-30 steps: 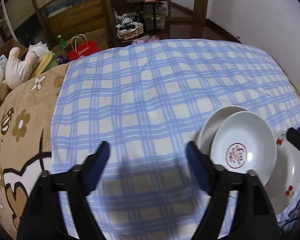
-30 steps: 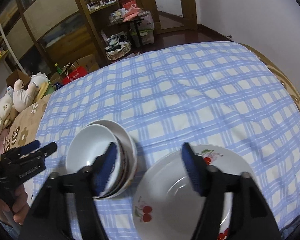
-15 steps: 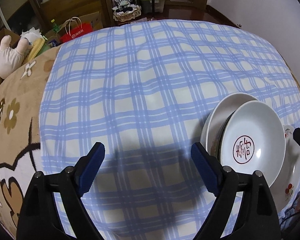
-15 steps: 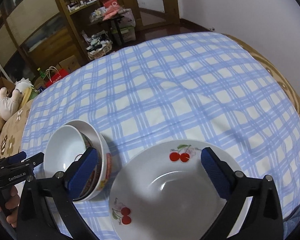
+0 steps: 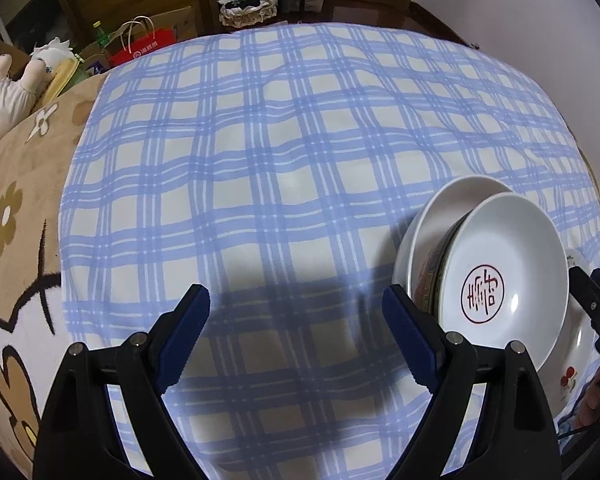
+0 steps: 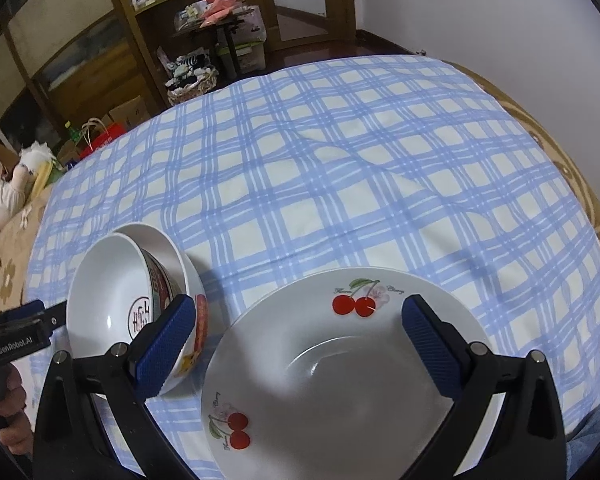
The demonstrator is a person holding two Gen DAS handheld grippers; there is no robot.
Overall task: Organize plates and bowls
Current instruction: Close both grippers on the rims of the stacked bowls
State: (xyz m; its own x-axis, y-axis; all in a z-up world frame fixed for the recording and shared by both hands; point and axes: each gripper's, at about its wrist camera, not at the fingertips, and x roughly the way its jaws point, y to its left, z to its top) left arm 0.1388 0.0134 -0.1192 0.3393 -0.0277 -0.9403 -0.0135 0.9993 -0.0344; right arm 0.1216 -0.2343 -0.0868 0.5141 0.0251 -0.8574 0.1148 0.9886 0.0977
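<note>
Right tongs [image 6: 300, 344] over half-hidden cherry plate [image 6: 340, 380]

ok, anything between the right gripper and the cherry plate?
Nothing visible. The right gripper hangs open directly over the cherry plate, its fingers having just spread wider, with nothing between them. The stacked bowls sit beside the plate on its left, clear of the path down.
</note>
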